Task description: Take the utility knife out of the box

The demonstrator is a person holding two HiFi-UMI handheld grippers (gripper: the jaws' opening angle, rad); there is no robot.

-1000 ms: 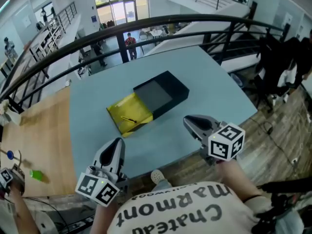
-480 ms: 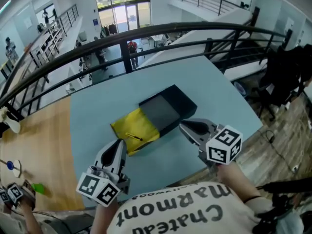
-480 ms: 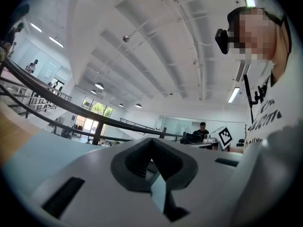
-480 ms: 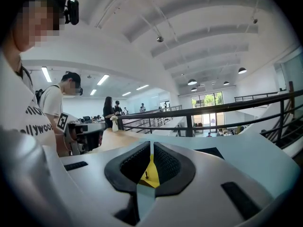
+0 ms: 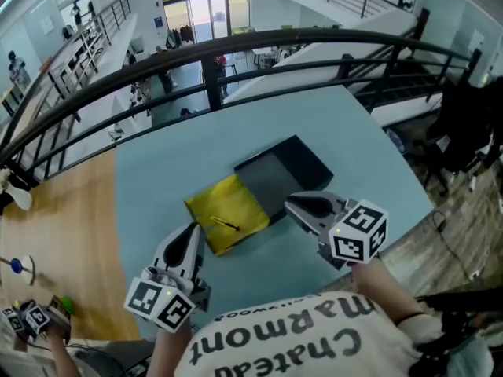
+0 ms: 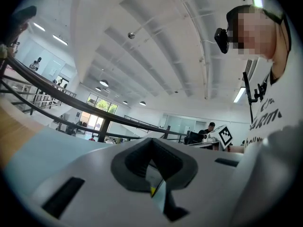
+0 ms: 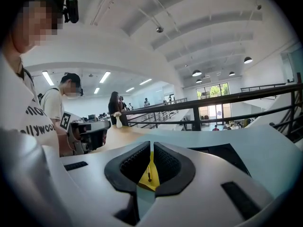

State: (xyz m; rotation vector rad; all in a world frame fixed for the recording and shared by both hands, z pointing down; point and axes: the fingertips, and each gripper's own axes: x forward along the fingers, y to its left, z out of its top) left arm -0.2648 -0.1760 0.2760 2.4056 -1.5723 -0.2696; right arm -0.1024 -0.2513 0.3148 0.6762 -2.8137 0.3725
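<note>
I judge nothing done yet: the utility knife [image 5: 224, 225] lies on the yellow tray [image 5: 245, 205] at the box [image 5: 302, 160]. My left gripper [image 5: 191, 232] and right gripper [image 5: 295, 205], the 2 nearer me, are closed and empty.

The right gripper [image 5: 294, 203] hides part of the box [image 5: 306, 159].

The pale blue bench [image 5: 149, 179] lies bare to the left and front of the flat yellow inner tray [image 5: 240, 206], which is uncovered from above. The black cardboard box sleeve [image 5: 302, 159] closes its far-right end. A curved black metal railing [image 5: 212, 49] runs beyond the bench's far edge.
</note>
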